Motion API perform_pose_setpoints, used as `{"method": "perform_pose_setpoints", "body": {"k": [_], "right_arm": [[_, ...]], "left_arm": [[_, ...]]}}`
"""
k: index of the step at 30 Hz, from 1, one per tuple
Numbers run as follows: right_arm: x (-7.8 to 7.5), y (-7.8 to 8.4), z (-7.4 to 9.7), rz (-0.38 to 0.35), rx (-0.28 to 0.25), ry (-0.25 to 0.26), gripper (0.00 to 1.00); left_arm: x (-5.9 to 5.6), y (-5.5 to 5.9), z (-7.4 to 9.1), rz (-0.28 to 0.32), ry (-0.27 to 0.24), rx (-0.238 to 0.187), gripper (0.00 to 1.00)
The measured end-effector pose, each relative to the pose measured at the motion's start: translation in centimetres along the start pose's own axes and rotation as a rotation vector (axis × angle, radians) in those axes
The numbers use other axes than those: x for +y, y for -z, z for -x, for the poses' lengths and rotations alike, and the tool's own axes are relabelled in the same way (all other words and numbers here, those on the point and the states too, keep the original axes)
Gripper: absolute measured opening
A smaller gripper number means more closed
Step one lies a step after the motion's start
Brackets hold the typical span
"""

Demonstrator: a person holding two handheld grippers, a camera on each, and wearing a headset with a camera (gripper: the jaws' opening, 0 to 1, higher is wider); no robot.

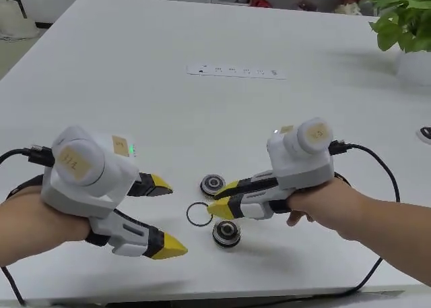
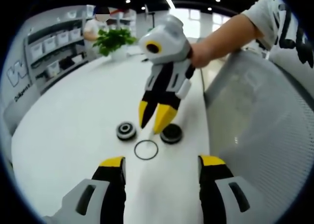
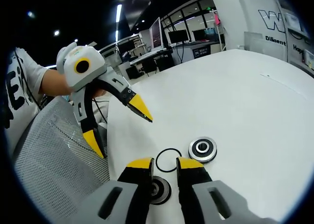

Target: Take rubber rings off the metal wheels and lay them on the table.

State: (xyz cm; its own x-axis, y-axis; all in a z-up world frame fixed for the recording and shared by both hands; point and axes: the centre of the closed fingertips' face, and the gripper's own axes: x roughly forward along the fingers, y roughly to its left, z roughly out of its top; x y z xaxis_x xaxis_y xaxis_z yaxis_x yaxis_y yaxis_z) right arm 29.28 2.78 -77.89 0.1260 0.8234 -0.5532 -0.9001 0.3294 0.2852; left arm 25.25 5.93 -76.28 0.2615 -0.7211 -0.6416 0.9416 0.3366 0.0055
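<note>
2 metal wheels point(image 1: 213, 184) point(image 1: 226, 232), 1 rubber ring point(image 1: 199, 214), 2 hand-held grippers point(image 1: 172, 216) point(image 1: 219, 199), 1 plant point(image 1: 404, 15)

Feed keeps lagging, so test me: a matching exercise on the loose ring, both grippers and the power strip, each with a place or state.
1 loose rubber ring
2 left gripper
3 right gripper
4 power strip

A far across the table
B jaws wide apart
C flat beside the metal wheels
D jaws narrowly apart, near the ring

Pairs: 1-C, 2-B, 3-D, 4-A
</note>
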Motion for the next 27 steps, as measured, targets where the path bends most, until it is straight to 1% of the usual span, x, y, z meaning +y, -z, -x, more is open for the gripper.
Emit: {"method": "perform_pose_setpoints", "body": {"k": [4, 11, 17, 20, 27], "right_arm": [[-0.1, -0.1, 0.6, 0.005, -0.006, 0.003, 0.18], [0.3, -0.2, 1.5, 0.008, -0.023, -0.003, 0.20], [0.4, 0.0, 2.2, 0.021, -0.023, -0.006, 0.22], [0.7, 0.2, 2.6, 0.024, -0.026, -0.009, 0.23], [0.9, 0.9, 3.4, 0.026, -0.022, -0.015, 0.25]], "left_arm": [[0.1, -0.4, -0.1, -0.004, 0.003, -0.002, 0.60], [0.1, -1.3, -0.8, -0.013, 0.012, -0.007, 0.59], [0.0, -2.1, -1.3, -0.025, 0.024, -0.016, 0.58], [0.1, -2.3, -1.6, -0.036, 0.024, -0.015, 0.58], [0.2, -2.6, -2.1, -0.041, 0.033, -0.013, 0.56]]}}
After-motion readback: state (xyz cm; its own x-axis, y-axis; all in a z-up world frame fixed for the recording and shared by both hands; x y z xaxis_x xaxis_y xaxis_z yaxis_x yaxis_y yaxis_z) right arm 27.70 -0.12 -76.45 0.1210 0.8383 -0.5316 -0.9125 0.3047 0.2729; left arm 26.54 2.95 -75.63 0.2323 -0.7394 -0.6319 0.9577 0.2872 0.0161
